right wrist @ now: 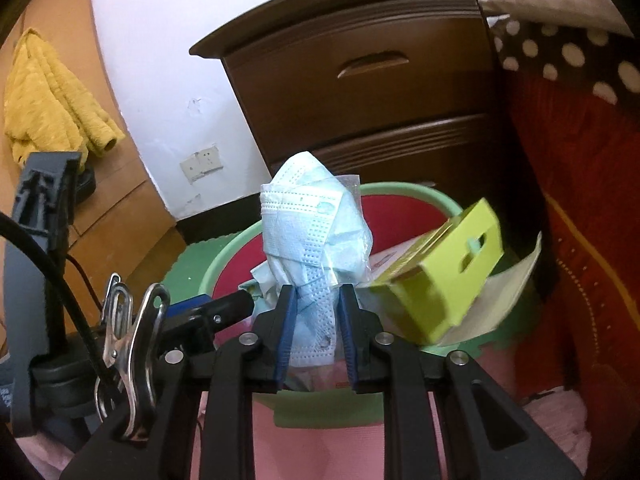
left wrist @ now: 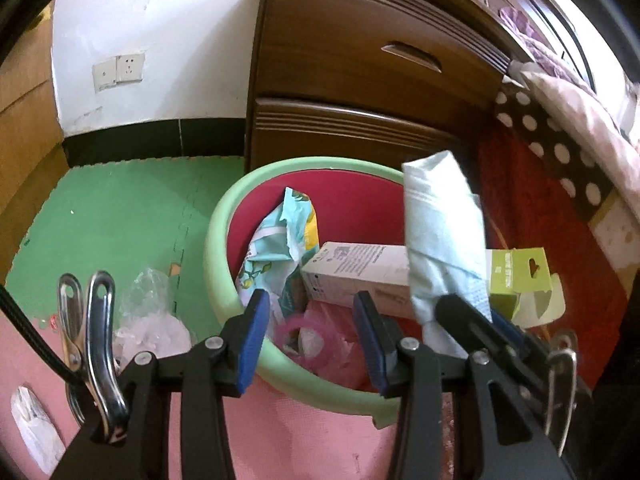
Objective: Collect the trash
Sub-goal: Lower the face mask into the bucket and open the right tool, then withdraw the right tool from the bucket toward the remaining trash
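Right gripper (right wrist: pixel 316 308) over the near rim of the green bin (right wrist: pixel 404 189), jaws closed on a bundled pale-blue face mask (right wrist: pixel 316 232) in clear wrap, the mask standing up between the blue pads (right wrist: pixel 286 328). Same mask (left wrist: pixel 440 232) seen from the left wrist, at the bin's right side.

Left gripper (left wrist: pixel 312 320) above the bin (left wrist: pixel 224 216), jaws apart, nothing between the pads (left wrist: pixel 250 344).

Inside the bin, against the red liner (left wrist: pixel 348 204): a torn teal-and-yellow wrapper (left wrist: pixel 280 236), a white carton (left wrist: pixel 352 272) with a lime-green end (left wrist: pixel 516 276) jutting past the right rim, a pink plastic ring (left wrist: pixel 308 328) in film. Green end (right wrist: pixel 448 264) just right of the mask.

On the floor left of the bin: crumpled clear plastic (left wrist: pixel 148 312) on the pink-and-green foam mat (left wrist: pixel 120 216). Behind the bin, a dark wooden nightstand (left wrist: pixel 360 60); far right, red bedding (left wrist: pixel 532 216) with a dotted band.
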`<action>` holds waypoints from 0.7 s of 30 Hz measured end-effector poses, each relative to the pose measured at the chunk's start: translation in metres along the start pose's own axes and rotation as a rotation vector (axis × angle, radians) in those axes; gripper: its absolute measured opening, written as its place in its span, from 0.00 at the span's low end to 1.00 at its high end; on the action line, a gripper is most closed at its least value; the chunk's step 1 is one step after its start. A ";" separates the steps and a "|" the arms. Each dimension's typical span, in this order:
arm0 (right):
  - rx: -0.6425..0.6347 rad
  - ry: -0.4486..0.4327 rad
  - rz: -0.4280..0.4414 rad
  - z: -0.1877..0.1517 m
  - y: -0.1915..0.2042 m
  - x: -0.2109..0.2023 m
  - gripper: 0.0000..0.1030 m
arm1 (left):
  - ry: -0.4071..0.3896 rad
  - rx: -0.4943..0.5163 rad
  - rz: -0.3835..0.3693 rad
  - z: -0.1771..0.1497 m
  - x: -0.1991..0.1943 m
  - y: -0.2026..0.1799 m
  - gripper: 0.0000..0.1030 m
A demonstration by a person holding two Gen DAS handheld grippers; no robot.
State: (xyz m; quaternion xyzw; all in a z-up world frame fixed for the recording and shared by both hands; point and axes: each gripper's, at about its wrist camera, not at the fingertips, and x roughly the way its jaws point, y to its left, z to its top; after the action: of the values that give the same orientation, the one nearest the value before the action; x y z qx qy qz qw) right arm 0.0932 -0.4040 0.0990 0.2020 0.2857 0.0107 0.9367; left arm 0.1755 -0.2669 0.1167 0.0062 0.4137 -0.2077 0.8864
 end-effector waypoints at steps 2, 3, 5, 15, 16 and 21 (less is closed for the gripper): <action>0.009 -0.001 0.009 0.000 -0.001 0.002 0.25 | -0.006 -0.001 -0.003 0.000 -0.002 0.002 0.44; 0.013 -0.010 0.012 0.000 -0.002 0.002 0.27 | -0.008 -0.006 -0.007 0.000 -0.004 0.003 0.44; 0.012 -0.030 0.010 0.001 -0.002 0.000 0.34 | -0.012 -0.013 -0.013 -0.002 -0.009 0.006 0.44; -0.049 -0.114 0.017 -0.003 0.013 -0.012 0.48 | -0.014 -0.030 0.025 -0.018 -0.032 0.032 0.44; -0.053 -0.118 0.017 -0.004 0.013 -0.014 0.48 | -0.013 -0.029 0.034 -0.019 -0.034 0.035 0.44; -0.055 -0.139 0.031 -0.010 0.017 -0.018 0.48 | -0.037 -0.044 0.093 -0.028 -0.052 0.061 0.44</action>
State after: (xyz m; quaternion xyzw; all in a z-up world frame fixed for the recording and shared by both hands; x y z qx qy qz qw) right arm 0.0745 -0.3868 0.1081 0.1807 0.2165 0.0190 0.9592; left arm 0.1482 -0.1870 0.1271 0.0021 0.4008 -0.1571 0.9026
